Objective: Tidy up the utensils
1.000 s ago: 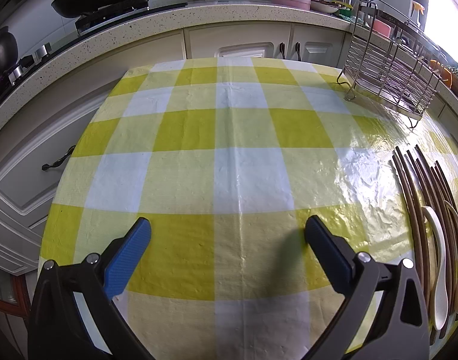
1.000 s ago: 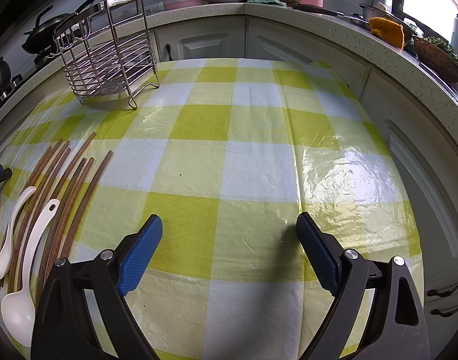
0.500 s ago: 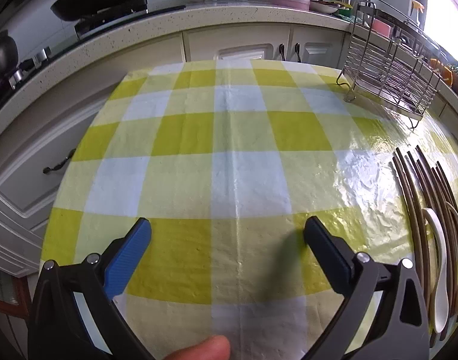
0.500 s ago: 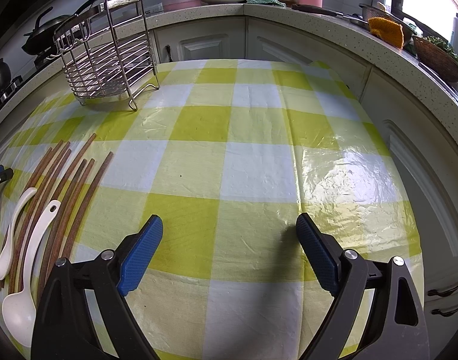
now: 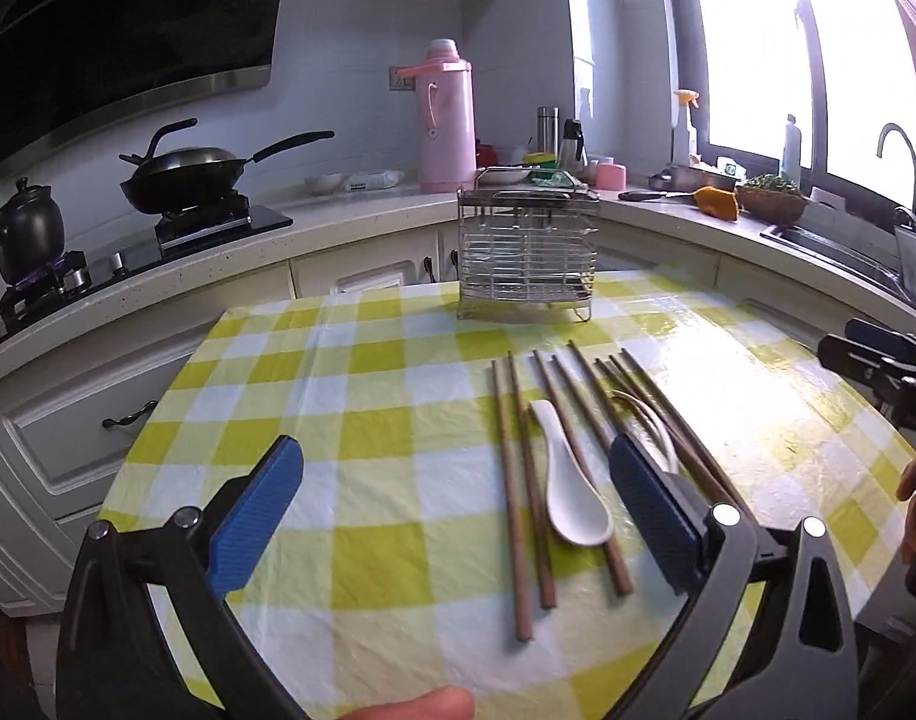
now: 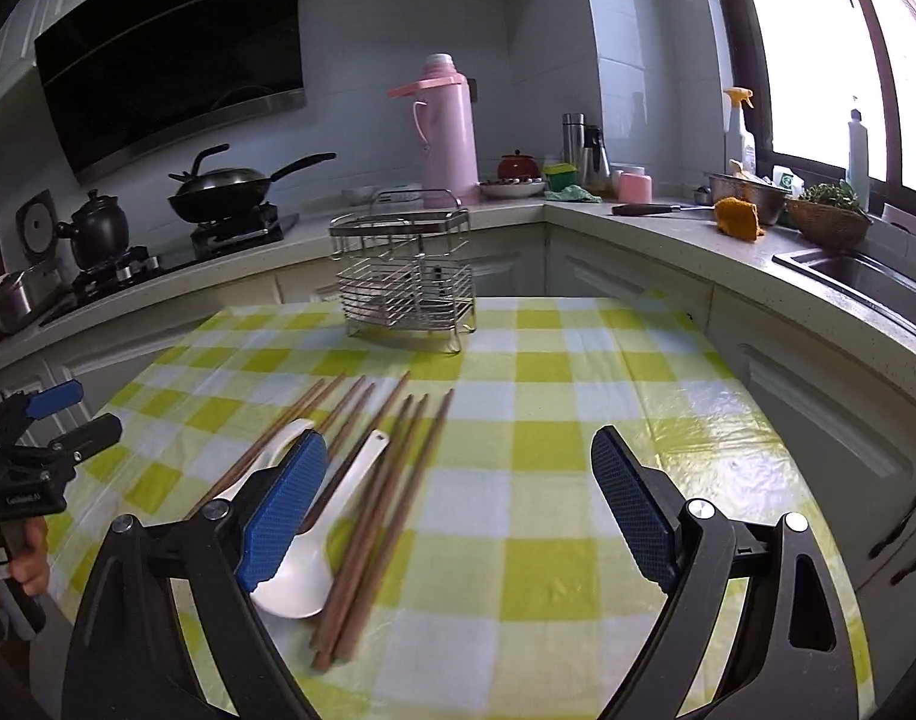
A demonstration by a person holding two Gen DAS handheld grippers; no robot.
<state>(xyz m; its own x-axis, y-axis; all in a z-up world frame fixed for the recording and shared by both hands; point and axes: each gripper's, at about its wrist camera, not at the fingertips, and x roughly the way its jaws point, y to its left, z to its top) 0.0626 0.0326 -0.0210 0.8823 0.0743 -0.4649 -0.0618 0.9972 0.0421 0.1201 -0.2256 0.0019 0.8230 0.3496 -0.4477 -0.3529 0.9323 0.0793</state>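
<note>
Checked tablecloth point(image 5: 374, 438), chopsticks point(image 5: 511, 480) lengthwise toward rack point(image 5: 526, 252)

A home kitchen: wok point(image 5: 185, 171) on a stove at ten o'clock, sink point(image 6: 865, 276) at three, pink flask point(image 6: 449, 132) on the worktop point(image 6: 637, 228).

Daylight from window point(image 5: 757, 48) on the right, blown out to white in both views. Strong glare on the tablecloth point(image 5: 751, 360) right side, wrinkles showing in the sheen point(image 6: 721, 450). Range hood point(image 6: 170, 60) side is dim, near black. Soft shadows only. Heavy fisheye bend on the counter edge point(image 5: 128, 294), dark vignette in the corners. Slight motion softness in both views, fingertip point(image 5: 410, 705) at the bottom edge out of focus
</note>
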